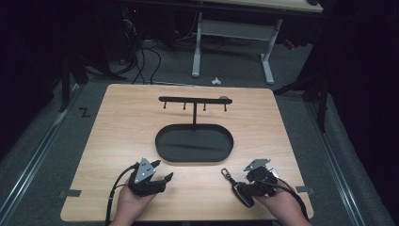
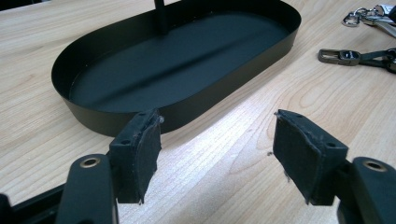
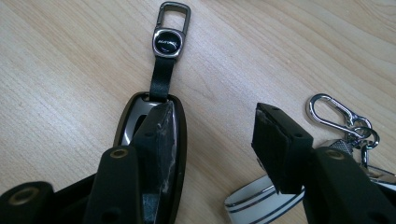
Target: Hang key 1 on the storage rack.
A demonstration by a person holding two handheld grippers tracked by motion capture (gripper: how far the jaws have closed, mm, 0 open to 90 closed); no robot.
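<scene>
A black car key fob (image 3: 135, 121) lies on the wooden table with a short leather strap and a metal clip (image 3: 172, 18); in the high view the fob (image 1: 245, 194) is near the front right. My right gripper (image 3: 215, 126) is open just above it. Its left jaw overlaps the fob's body, and the right jaw stands over bare wood. A second key bunch with a silver carabiner (image 3: 334, 112) and a white striped tag (image 3: 261, 200) lies beside the right jaw. My left gripper (image 2: 217, 135) is open and empty, low over the table and facing the black oval tray (image 2: 116, 123).
The tray (image 1: 162, 151) sits mid-table and carries a T-shaped rack with small hooks (image 1: 194, 100). The fob's clip (image 2: 337, 56) and the carabiner keys (image 2: 369, 14) lie to the tray's right. A white desk frame (image 1: 197, 47) and cables are on the floor beyond.
</scene>
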